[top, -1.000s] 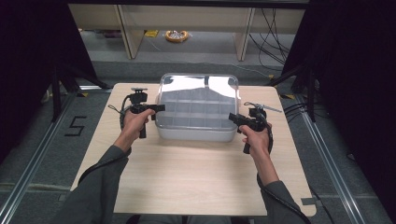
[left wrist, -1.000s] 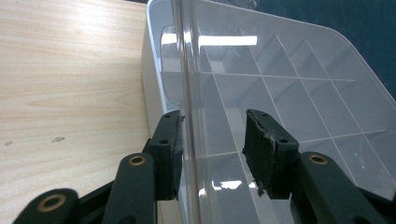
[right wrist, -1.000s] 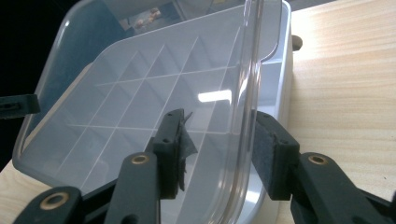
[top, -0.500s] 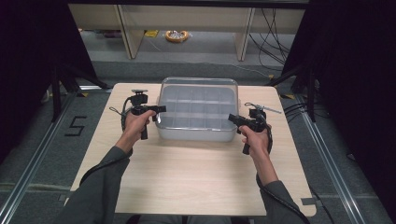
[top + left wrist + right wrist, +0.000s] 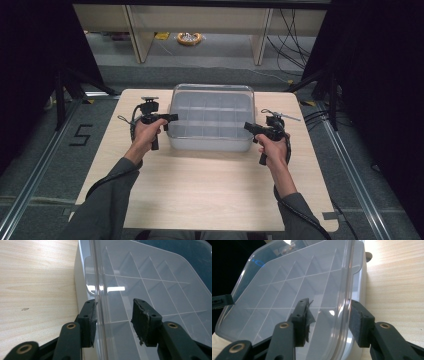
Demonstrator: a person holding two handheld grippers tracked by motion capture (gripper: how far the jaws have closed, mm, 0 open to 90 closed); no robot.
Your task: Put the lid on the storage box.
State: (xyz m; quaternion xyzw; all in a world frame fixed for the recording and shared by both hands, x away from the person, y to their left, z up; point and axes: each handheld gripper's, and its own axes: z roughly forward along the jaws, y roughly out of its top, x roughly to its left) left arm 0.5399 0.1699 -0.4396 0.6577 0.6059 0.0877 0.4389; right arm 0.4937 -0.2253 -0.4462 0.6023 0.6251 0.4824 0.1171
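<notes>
A clear plastic compartment box (image 5: 212,117) with its lid down stands at the far middle of the wooden table (image 5: 200,195). My left gripper (image 5: 170,119) is at the box's left side, my right gripper (image 5: 248,127) at its right side. In the left gripper view the lid's rim (image 5: 98,290) runs between the left gripper's (image 5: 115,320) jaws, close to one pad, with a gap to the other. In the right gripper view the lid's rim (image 5: 347,290) passes between the right gripper's (image 5: 329,320) jaws, which have just been opening and stand clear of it on both sides.
The table's near half is bare wood. Behind the table are shelf legs and a yellow coil (image 5: 189,37) on the floor. Cables (image 5: 295,30) lie at the back right. Dark stands flank both sides of the table.
The lid, tilted up and glaring a second ago, now lies flat on the box. Both hands have stayed where they were.
</notes>
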